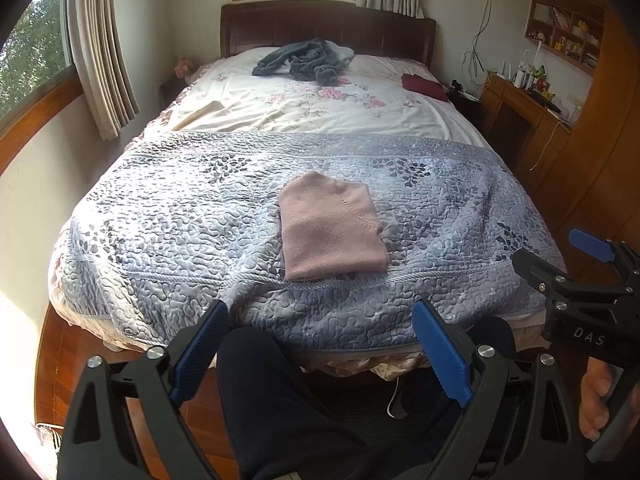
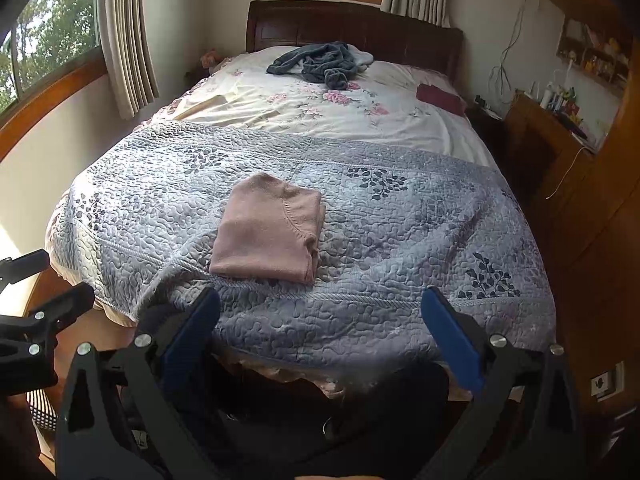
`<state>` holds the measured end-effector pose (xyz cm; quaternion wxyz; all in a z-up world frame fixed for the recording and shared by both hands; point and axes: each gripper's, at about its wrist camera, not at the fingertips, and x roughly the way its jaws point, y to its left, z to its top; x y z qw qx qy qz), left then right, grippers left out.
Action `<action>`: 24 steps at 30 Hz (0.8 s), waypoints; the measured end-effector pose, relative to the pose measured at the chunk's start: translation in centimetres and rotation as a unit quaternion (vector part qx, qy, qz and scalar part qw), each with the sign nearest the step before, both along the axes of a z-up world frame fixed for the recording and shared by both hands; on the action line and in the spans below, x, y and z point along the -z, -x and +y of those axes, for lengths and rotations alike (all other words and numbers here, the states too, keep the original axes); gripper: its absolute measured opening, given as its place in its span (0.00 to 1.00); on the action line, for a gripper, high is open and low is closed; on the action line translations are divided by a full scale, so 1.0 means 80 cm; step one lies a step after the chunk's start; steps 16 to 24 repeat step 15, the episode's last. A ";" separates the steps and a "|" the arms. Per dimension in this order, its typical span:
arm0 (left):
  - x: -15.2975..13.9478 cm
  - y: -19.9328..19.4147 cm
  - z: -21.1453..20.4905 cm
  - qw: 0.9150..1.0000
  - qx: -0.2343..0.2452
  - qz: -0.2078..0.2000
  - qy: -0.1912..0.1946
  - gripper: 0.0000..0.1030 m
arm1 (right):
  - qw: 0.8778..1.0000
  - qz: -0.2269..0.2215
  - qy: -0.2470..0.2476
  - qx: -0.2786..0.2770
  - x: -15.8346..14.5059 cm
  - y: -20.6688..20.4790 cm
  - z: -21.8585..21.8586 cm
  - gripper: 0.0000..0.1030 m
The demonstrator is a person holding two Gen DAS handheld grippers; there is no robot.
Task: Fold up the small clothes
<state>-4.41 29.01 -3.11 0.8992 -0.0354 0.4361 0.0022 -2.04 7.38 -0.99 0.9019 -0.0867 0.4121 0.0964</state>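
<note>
Pink garment (image 1: 332, 226), folded, lies on the bed's blue quilt (image 1: 180, 216) near the foot edge. Left gripper (image 1: 320, 354) and right gripper (image 2: 320, 336): fingers spread, empty, short of the quilt. Only the left view shows a hand (image 1: 598, 400) on the right gripper.

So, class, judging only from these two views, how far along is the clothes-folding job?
Done: the pink garment lies folded into a compact rectangle on the blue quilt. In hand: nothing; the left claw and right claw are both open and empty, held back off the foot of the bed. Possibly left: the grey garment lies in a crumpled heap near the headboard, and a dark red item lies flat at the bed's edge.
</note>
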 end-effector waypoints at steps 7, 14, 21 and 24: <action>0.001 0.000 0.001 1.000 0.000 -0.001 -0.001 0.91 | 1.000 -0.001 -0.001 -0.002 0.001 0.001 0.001 0.97; 0.002 0.001 0.000 1.000 0.001 -0.001 -0.001 0.91 | 1.000 0.006 -0.009 0.000 0.001 0.002 0.000 0.97; 0.002 0.001 0.000 1.000 0.001 -0.001 -0.002 0.91 | 1.000 0.007 -0.009 0.000 0.001 0.002 0.000 0.97; 0.002 0.001 0.000 1.000 0.001 -0.001 -0.002 0.91 | 1.000 0.007 -0.009 0.000 0.001 0.002 0.000 0.97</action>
